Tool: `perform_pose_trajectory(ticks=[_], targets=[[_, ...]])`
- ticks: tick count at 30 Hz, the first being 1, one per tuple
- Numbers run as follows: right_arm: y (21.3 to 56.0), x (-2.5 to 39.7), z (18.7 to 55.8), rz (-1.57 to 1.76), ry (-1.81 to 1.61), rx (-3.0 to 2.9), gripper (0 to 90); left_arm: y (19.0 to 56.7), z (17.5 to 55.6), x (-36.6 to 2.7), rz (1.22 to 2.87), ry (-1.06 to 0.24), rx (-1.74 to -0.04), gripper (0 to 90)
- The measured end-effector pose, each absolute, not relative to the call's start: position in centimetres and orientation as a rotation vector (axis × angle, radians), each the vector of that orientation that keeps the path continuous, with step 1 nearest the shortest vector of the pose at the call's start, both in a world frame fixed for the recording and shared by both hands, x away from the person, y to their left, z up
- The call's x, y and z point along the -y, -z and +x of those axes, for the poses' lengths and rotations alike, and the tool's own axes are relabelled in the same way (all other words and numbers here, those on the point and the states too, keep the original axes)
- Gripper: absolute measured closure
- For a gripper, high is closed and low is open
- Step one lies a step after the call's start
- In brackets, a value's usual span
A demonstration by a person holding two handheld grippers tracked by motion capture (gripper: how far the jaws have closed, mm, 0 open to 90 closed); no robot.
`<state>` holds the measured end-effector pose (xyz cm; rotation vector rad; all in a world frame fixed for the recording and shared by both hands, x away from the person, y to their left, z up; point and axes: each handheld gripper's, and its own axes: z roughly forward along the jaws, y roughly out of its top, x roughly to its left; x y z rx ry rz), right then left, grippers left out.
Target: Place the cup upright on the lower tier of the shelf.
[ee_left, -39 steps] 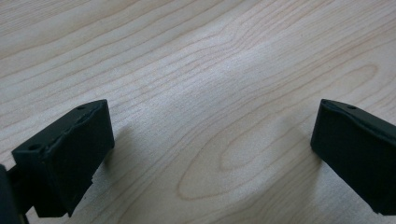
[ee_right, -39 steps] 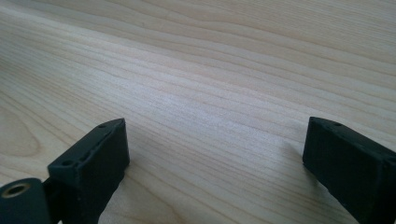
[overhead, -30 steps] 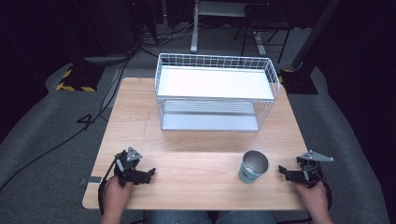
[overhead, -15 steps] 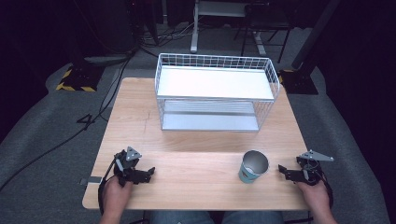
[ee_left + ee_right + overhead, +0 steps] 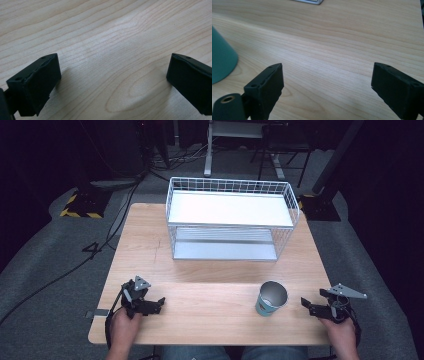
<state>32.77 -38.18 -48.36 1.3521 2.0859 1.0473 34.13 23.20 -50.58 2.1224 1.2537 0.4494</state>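
Here both claws rest low at the near edge of the worktop [image 5: 150, 245], one at each corner, which reads as a ready stance with nothing taken up. The cup [image 5: 271, 298], teal outside and metal-grey inside, stands upright and mouth up on the near right part of the worktop, just left of the right claw [image 5: 306, 304] and well apart from the left claw [image 5: 159, 303]. That nearness suggests the cup is the thing in hand, and the right claw is the likelier one to take it. Behind, a white wire rack [image 5: 230, 220] with two shelves stands at the far middle of the worktop, its open front facing the person, so it looks like a fit place to receive the cup. In the right gripper view the jaws stand wide apart over bare wood, gripping nothing, with the cup's teal wall [image 5: 222, 60] at the left edge, beside the left jaw but outside the gap. In the left gripper view the jaws are likewise spread wide, with bare wood grain between them and nothing touched or held
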Motion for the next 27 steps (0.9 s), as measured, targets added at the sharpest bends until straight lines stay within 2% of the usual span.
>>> perform_pose_trajectory(ticks=[13,27], targets=[[46.5,35.6,28.8,1.213,-1.109,-2.169,11.3,50.6,34.2,-23.2,2.115,-0.448,-1.267,0.0],[46.5,32.1,27.3,1.106,-1.177,-2.245,11.1,50.6,34.2,-23.2,2.117,-0.449,-1.266,0.0]])
